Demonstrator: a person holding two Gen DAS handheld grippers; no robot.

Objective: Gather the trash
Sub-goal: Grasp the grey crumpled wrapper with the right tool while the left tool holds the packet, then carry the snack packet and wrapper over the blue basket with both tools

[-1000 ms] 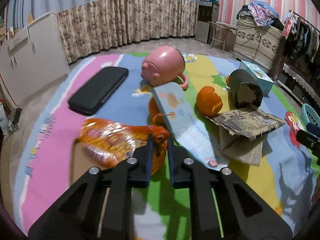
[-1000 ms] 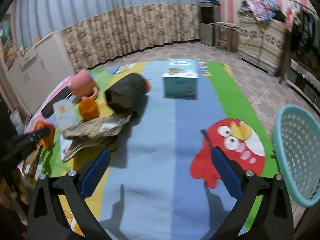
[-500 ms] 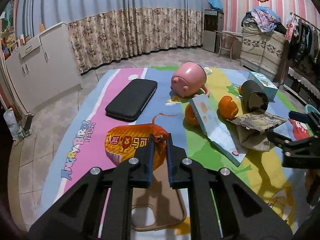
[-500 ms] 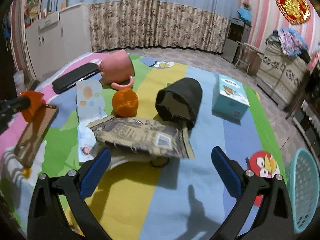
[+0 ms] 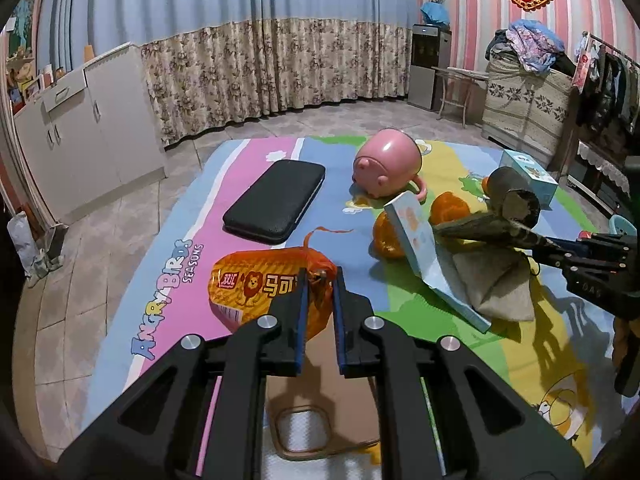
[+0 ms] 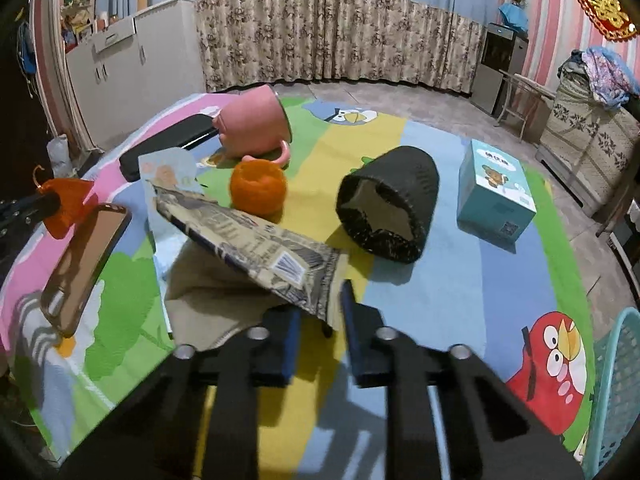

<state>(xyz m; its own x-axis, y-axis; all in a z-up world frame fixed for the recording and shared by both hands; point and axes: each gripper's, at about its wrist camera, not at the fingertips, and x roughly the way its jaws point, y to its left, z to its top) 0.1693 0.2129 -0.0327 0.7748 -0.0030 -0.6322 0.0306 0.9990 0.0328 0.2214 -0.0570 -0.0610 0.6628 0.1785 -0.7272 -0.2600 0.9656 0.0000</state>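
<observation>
My left gripper (image 5: 320, 292) is shut on the knotted end of an orange snack bag (image 5: 252, 284), which hangs just above the play mat. In the right wrist view that bag (image 6: 66, 204) shows at the far left. My right gripper (image 6: 320, 312) is closing its jaws on the near corner of a newsprint-patterned wrapper (image 6: 256, 240). The corner sits between the pads and the wrapper is tilted up off the mat. The left wrist view shows the right gripper (image 5: 540, 242) pinching the wrapper (image 5: 476, 228).
On the mat lie a pink cup (image 5: 386, 164), a black case (image 5: 276, 200), an orange (image 6: 258, 192), a black roll (image 6: 388, 208), a blue box (image 6: 496, 196), a pale booklet (image 5: 424, 248) and a brown phone case (image 6: 84, 264). A teal basket (image 6: 616, 392) stands at the right.
The right gripper swung left to the wrapper, and its jaws went from wide open to closed on the wrapper's corner, which has tilted up. The left gripper carried the snack bag back from the pile.
</observation>
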